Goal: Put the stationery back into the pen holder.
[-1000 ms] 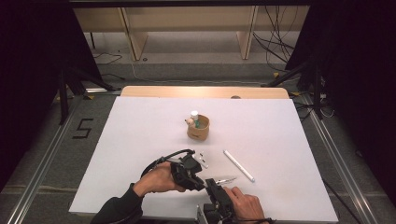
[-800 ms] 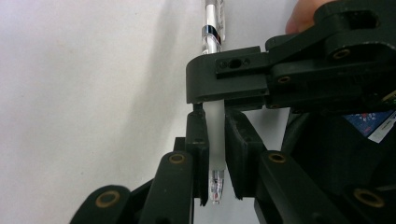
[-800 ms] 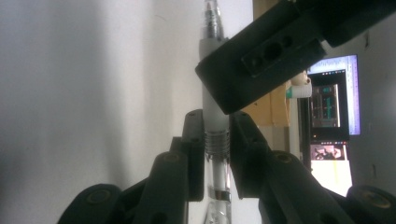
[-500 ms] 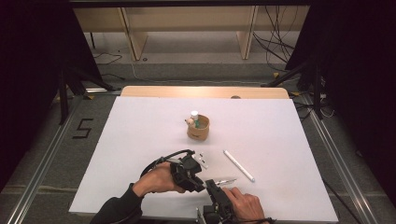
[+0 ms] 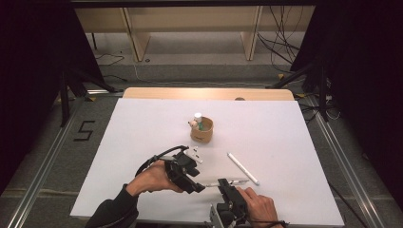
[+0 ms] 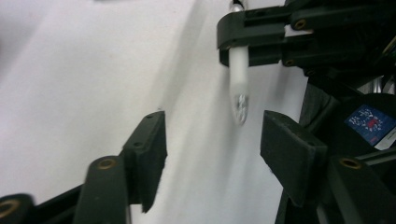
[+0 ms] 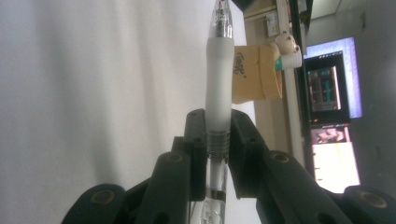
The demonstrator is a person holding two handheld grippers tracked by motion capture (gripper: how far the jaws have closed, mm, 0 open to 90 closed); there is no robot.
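Observation:
A pen [image 5: 236,181] with a white grip and a clear tip lies level just above the white table, near its front edge. My right gripper [image 5: 223,183] is shut on it. The right gripper view shows the jaws clamped at the base of the white grip [image 7: 218,84], with the tip pointing away. My left gripper [image 5: 199,184] faces that tip from the left. Its jaws have just been opening. In the left gripper view the pen's tip [image 6: 239,100] hangs between the spread pads [image 6: 289,149] without touching them.
A small wooden cup [image 5: 202,132] with a few items in it stands at the table's middle, also visible behind the pen [image 7: 254,74]. A white pen-like stick [image 5: 242,168] lies right of centre. Small white bits [image 5: 195,155] lie near the left gripper.
The left gripper's jaws have parted around the pen's tip. Both hands stay where they were.

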